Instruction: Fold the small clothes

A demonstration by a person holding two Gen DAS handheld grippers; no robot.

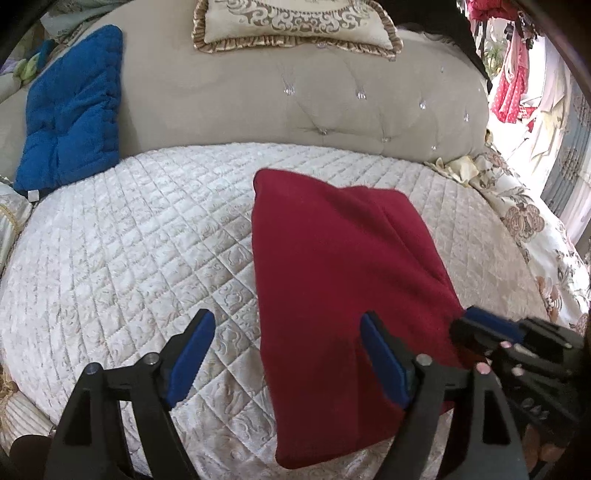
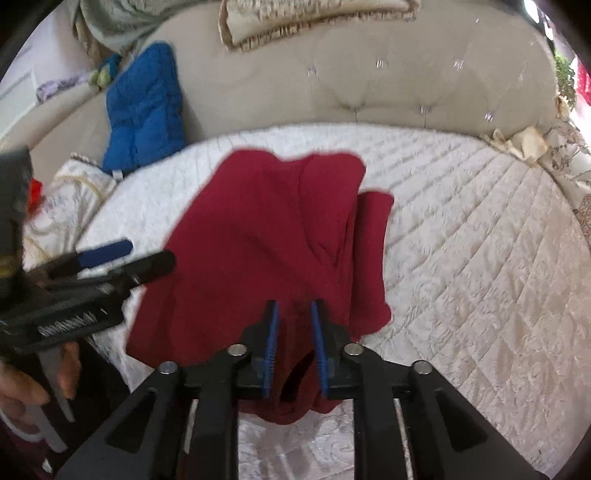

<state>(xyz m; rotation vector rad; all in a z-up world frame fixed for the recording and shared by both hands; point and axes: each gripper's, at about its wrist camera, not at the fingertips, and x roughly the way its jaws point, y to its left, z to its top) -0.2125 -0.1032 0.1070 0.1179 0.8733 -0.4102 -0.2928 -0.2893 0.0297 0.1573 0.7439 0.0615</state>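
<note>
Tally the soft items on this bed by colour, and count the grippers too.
Red: 1, the folded dark red knit garment
Blue: 1, the blue quilted seat cushion
Beige: 1, the beige patterned ruffled pillow
Grippers: 2, left gripper open, right gripper closed on the garment's near edge
Total: 5

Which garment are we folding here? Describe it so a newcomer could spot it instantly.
Start at the tufted beige headboard, then drop to the white quilted bedspread below it. The red garment lies there partly folded, its near edge between the right gripper fingers; it is plain dark red, unlike the blue cushion propped at the headboard.
</note>
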